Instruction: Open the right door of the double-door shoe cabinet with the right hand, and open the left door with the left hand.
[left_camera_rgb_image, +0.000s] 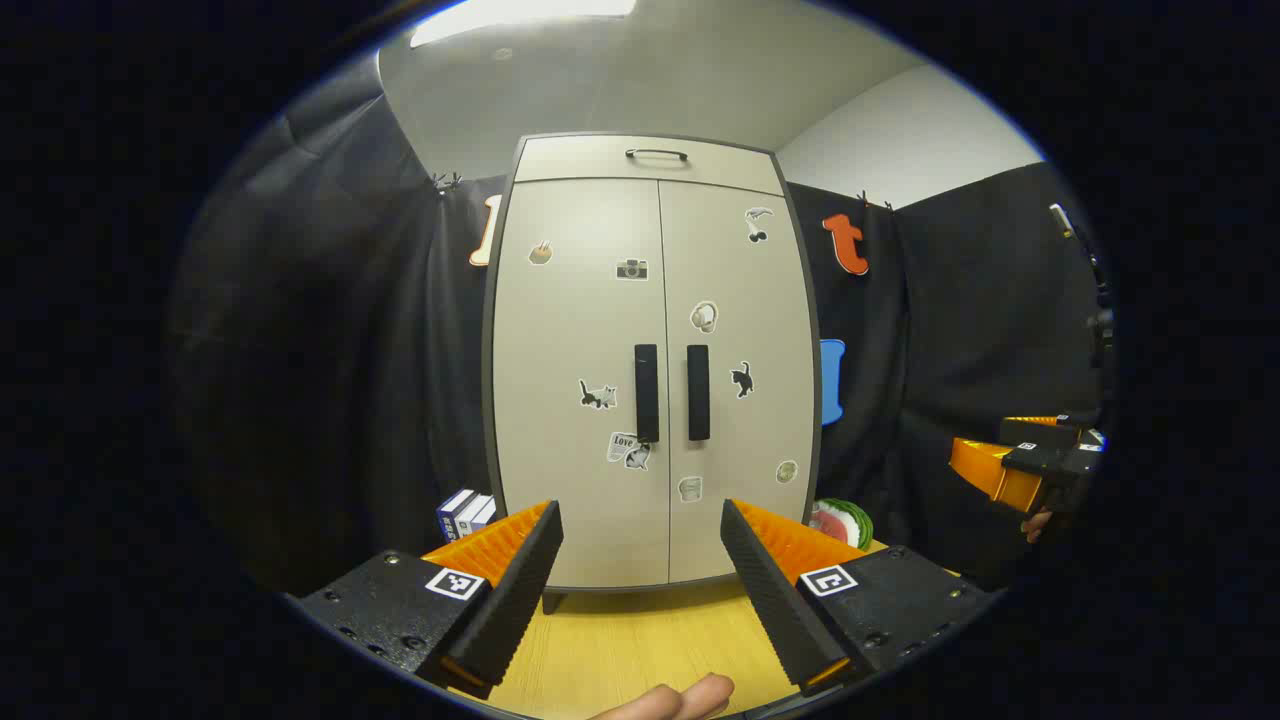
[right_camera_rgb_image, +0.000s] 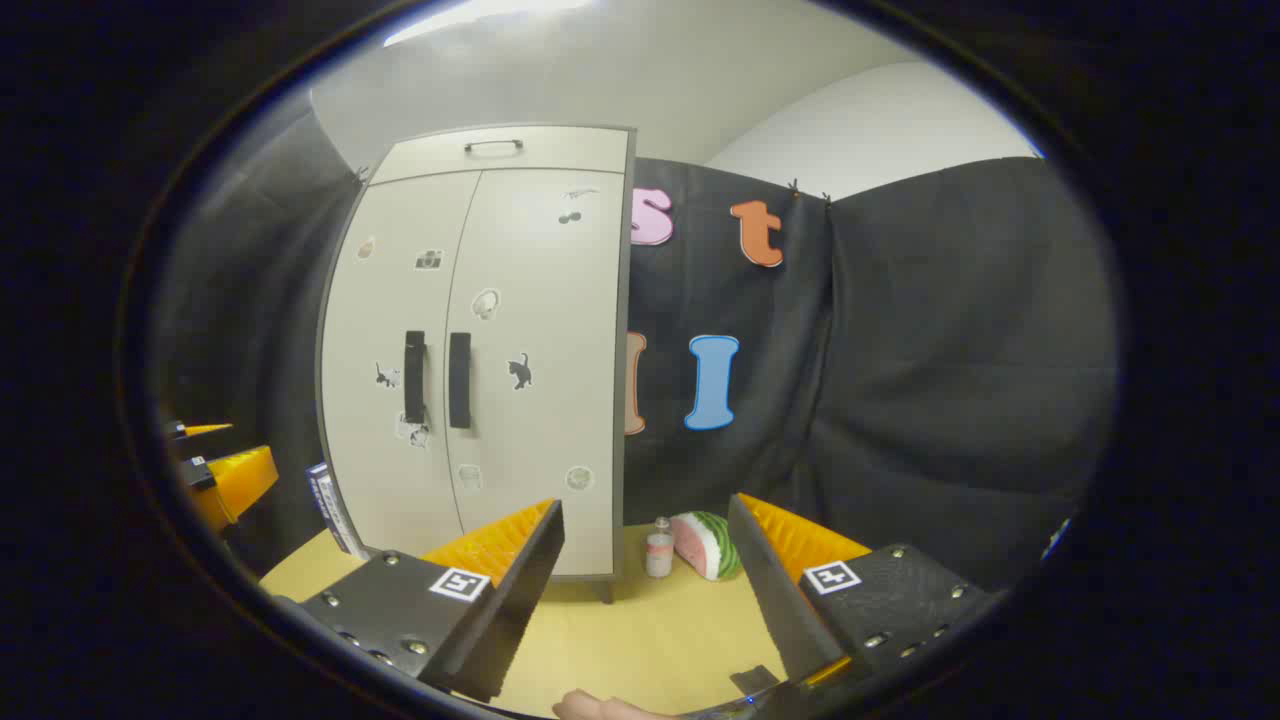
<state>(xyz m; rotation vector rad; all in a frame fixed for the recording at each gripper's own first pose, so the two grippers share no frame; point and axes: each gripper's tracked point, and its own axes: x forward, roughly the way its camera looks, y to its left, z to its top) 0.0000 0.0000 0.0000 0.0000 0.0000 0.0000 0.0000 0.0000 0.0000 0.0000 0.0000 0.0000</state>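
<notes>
Two doors: we see both shut on the shoe cabinet (left_camera_rgb_image: 655, 360), so we judge neither opening has begun.
Left gripper (left_camera_rgb_image: 640, 560): we hold it in front of the cabinet, well apart from it, fingers spread wide and pinching nothing.
Books (left_camera_rgb_image: 465, 512): we see them standing just left of the cabinet's foot.
Left door (left_camera_rgb_image: 580, 380): closed, flush with its neighbour at the cabinet's middle seam.
Left handle (left_camera_rgb_image: 646, 393): a black upright bar just left of that seam, untouched.
Right handle (left_camera_rgb_image: 698, 392): its twin just right of the seam, also untouched.
Right door (left_camera_rgb_image: 740, 380): closed; by the task it goes first, with the right hand.
Watermelon slice (right_camera_rgb_image: 708, 545): on the wooden table (right_camera_rgb_image: 640, 630), just right of the cabinet's foot, beside a small bottle (right_camera_rgb_image: 659, 548).
Right gripper (right_camera_rgb_image: 645, 565): we hold it off to the cabinet's right, well apart, fingers spread and empty.
Left to do: everything, as we read it; both handles need reaching and pulling.
</notes>
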